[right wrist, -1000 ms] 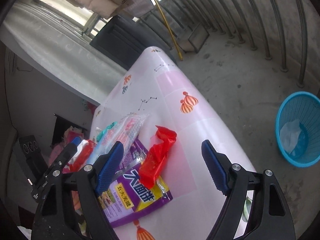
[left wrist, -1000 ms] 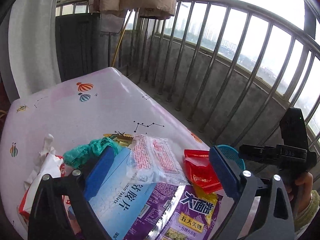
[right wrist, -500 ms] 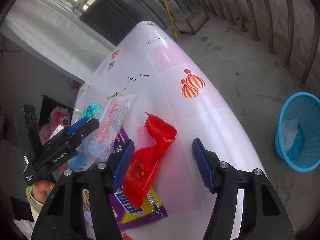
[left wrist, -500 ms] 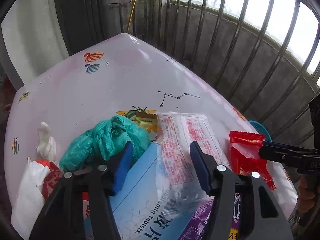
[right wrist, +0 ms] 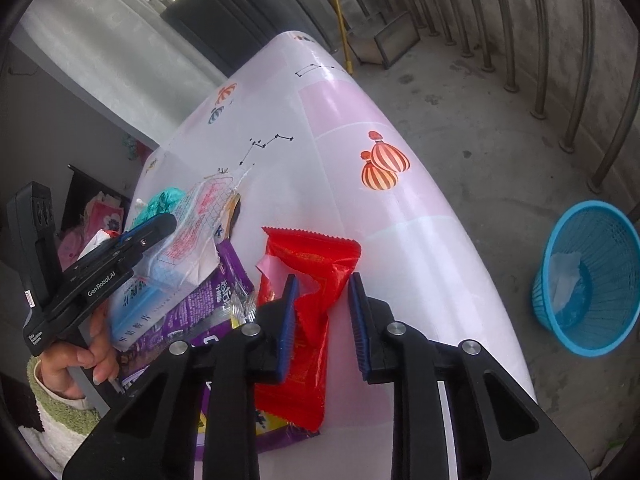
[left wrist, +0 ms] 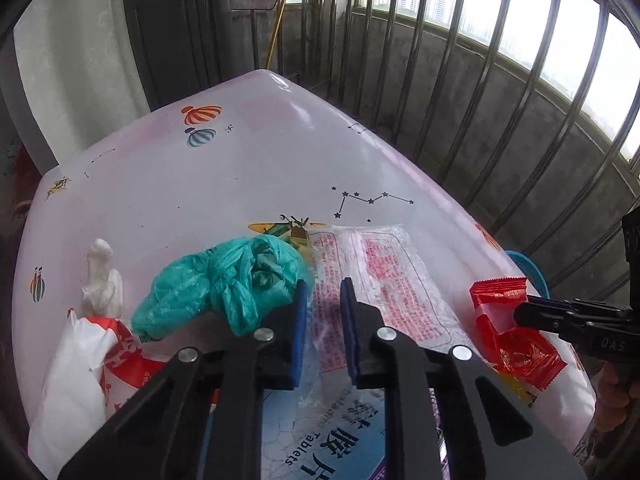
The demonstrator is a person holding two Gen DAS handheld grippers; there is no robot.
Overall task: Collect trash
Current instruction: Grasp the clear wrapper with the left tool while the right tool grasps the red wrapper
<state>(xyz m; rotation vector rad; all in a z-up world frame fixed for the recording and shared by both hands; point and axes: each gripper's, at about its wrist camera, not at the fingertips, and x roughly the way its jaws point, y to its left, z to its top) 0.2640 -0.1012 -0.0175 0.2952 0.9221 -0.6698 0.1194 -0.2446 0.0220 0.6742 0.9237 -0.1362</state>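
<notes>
Tongs (right wrist: 322, 320) astride red wrapper (right wrist: 316, 280), near table edge (right wrist: 472, 264)

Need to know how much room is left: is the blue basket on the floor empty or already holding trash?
Not empty: the blue basket holds one crumpled white piece at the bottom, with most of its space free.
</notes>
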